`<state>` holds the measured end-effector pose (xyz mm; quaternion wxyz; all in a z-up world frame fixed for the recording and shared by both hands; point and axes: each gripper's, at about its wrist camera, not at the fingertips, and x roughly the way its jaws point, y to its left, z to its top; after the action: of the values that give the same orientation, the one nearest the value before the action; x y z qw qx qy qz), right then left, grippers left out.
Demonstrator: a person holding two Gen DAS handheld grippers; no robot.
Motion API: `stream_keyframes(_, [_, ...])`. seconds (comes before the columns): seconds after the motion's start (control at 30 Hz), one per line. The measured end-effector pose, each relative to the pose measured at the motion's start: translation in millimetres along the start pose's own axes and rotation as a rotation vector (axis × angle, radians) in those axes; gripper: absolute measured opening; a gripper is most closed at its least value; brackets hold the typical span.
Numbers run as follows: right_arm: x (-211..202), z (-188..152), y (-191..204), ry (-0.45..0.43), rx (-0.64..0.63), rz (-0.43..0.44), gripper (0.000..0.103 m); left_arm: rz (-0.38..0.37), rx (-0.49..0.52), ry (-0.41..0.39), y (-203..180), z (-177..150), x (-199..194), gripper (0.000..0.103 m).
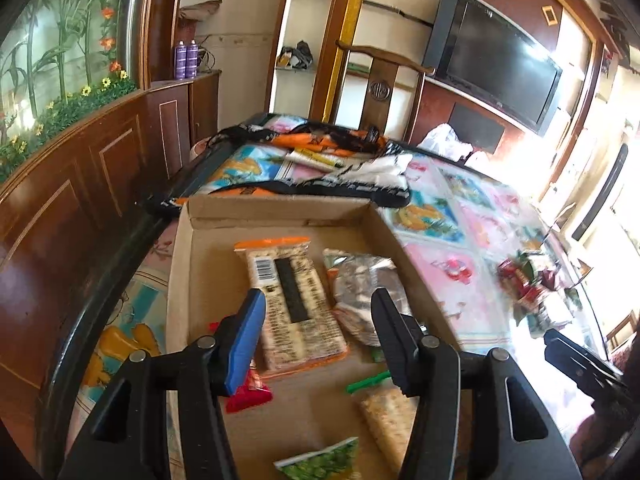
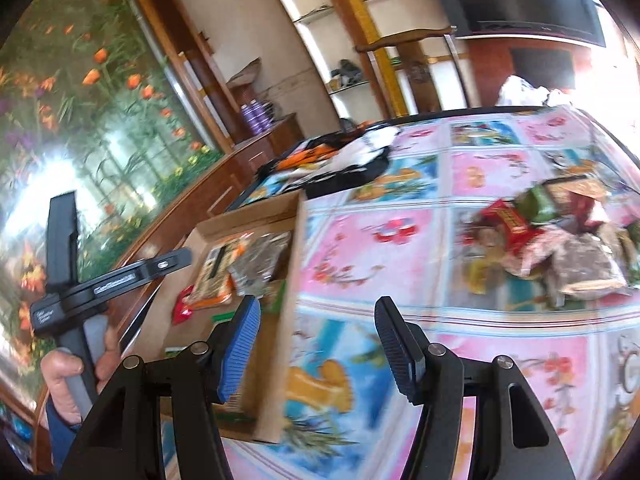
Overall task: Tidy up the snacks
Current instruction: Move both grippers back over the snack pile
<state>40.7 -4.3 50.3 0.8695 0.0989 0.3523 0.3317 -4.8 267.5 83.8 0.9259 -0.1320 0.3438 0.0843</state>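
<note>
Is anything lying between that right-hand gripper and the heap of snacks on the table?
Nothing visible. Only bare patterned tablecloth lies between the right gripper, jaws open and empty, and the snack heap.

My cardboard box sits centre frame, holding flat snack packets; a loose heap of snacks lies at right on the table.

Both wrist cameras are looking down, the left close over the box, the right beside it over the table; both are sharing the box.
</note>
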Motion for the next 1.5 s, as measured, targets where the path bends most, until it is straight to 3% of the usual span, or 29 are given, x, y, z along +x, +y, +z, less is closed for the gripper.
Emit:
stream_keyframes(0.17, [-24.3,8.8,-39.5,-0.042,0.065,-0.081,0.064,-0.057,0.053,-0.025,-39.0,-3.2,-14.7,0.059])
stream_keyframes(0.5, [-62.7,15.8,-103.7,-0.081,0.174,-0.184,0.064,-0.158,0.239,0.026,-148.3,-30.7,-9.1,0.060])
stream_keyframes(0.83, [-74.7,19.4,-130.3,-0.069,0.231,-0.226,0.066,-0.218,0.280,0.129,-218.7,-47.7,25.4,0.062])
stream_keyframes(0.97, [-78.3,20.5,-136.2,-0.079,0.221,-0.270,0.066,-0.198,0.262,0.151,-243.9,-48.1,45.9,0.062])
stream_keyframes(1.13, [-80.3,22.1,-153.5,-0.083,0.253,-0.312,0.066,-0.178,0.308,0.197,-245.7,-63.3,63.5,0.062])
stream_keyframes(1.27, [-72.8,26.2,-167.6,-0.074,0.302,-0.286,0.064,-0.185,0.321,0.239,-242.8,-66.0,72.3,0.062])
stream_keyframes(1.5, [-50.0,40.9,-185.2,-0.050,0.312,-0.366,0.056,-0.189,0.319,0.210,-237.1,-61.5,58.8,0.063])
